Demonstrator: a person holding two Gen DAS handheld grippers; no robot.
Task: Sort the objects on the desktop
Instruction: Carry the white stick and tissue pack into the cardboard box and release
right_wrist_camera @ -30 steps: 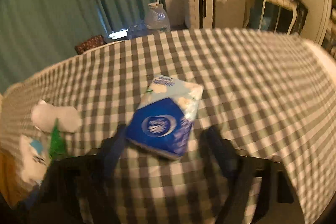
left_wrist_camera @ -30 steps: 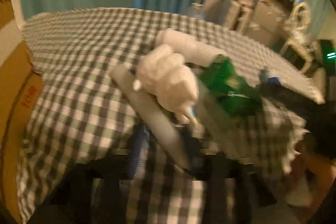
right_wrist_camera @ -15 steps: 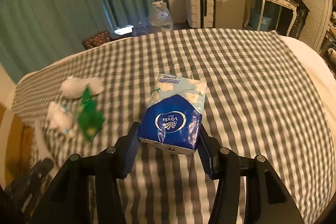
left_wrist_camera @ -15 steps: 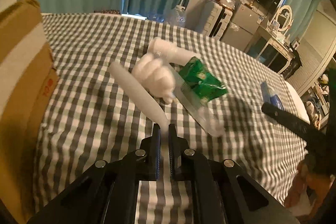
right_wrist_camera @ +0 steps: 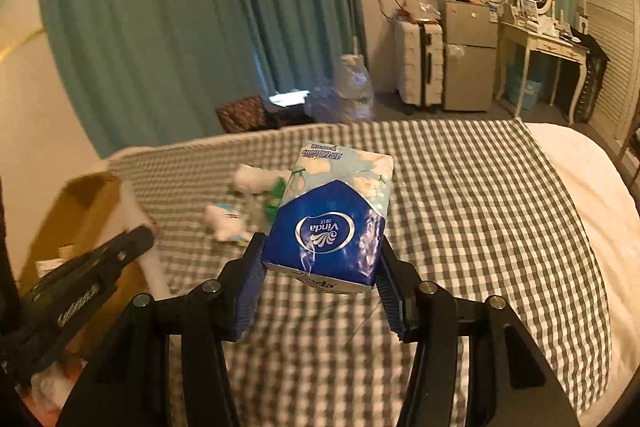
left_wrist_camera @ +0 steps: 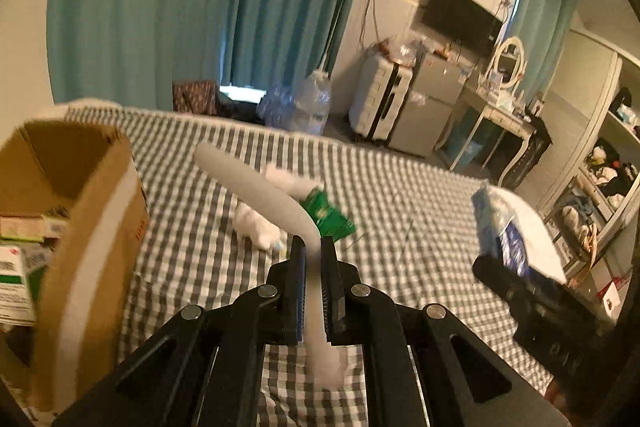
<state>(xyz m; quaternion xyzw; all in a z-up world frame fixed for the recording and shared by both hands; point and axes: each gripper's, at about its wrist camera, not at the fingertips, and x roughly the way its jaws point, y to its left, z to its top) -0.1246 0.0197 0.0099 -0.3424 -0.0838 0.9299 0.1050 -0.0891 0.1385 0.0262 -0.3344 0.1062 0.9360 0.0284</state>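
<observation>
Two black two-finger grippers with blue ribbed pads are in use above a surface covered in grey-and-white checked cloth (right_wrist_camera: 472, 195). Nearest the camera, the left gripper (left_wrist_camera: 313, 267) has its fingers pressed together on a soft white foam strip (left_wrist_camera: 264, 187), a flat, flexible band that bends out of the jaws and arcs up and to the left, clear of the cloth. The right gripper (right_wrist_camera: 320, 267) is clamped on the sides of a rectangular tissue pack (right_wrist_camera: 332, 219) in glossy blue-and-white plastic wrap, held off the cloth. Farther out, crumpled white wads (left_wrist_camera: 256, 227) and a shiny green packet (left_wrist_camera: 328, 215) lie close together on the cloth. An open corrugated cardboard box (left_wrist_camera: 96, 211) stands at the left edge, holding printed cartons. Beyond hang pleated teal curtains (right_wrist_camera: 160, 19).
</observation>
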